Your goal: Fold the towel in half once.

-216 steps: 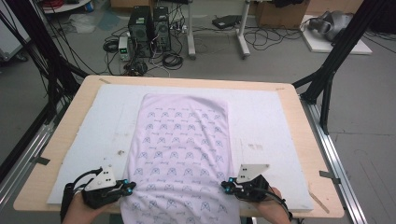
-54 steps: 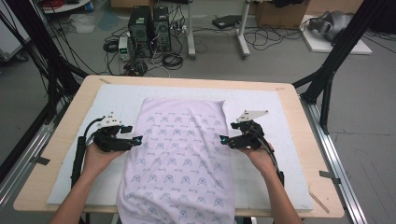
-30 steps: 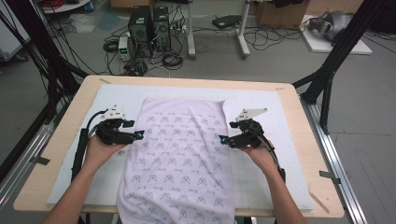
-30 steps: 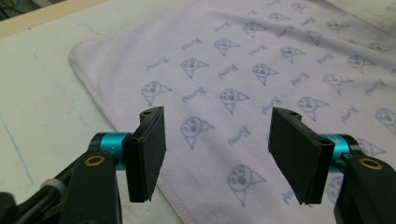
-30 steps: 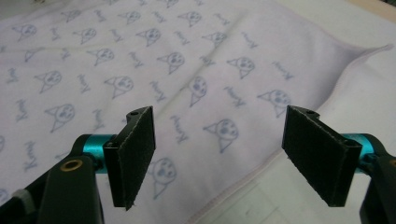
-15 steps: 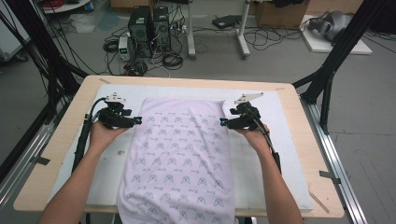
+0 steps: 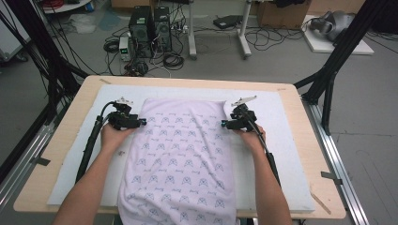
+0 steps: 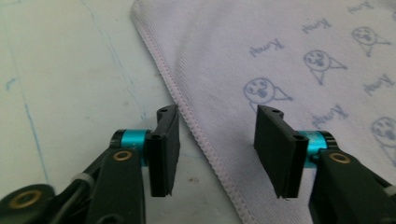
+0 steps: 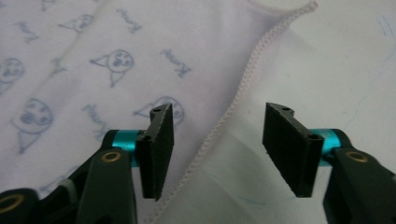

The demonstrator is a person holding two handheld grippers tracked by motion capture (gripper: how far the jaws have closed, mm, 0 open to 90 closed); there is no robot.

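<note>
So there's a pale lilac towel with little blue cartoon faces printed all over it, spread flat down the middle of the bench on a white mat. Its near end droops over the 6 o'clock edge of the bench, and its far edge sits up toward 12 o'clock, a bit rumpled.

The person has both forearms stretched out over the bench, one on each side of the towel. The left tool is at about 10 o'clock, right on the towel's left hem near the far corner. From the left gripper view the jaws stand partly apart, straddling the stitched hem: one jaw over the bare mat, the other over the printed cloth. They have just been closing, with the hem between them, but the pads aren't pinching it.

The right tool mirrors that at about 2 o'clock on the towel's right hem. In the right gripper view its jaws are also half-wide and have just been closing in, with the hem running between them, cloth under one jaw and mat under the other. I can't quite tell whether the jaw tips touch the fabric, it's a bit blurry up close.

Behind the bench at 12 o'clock there are computer towers and a mess of cables on the floor.
</note>
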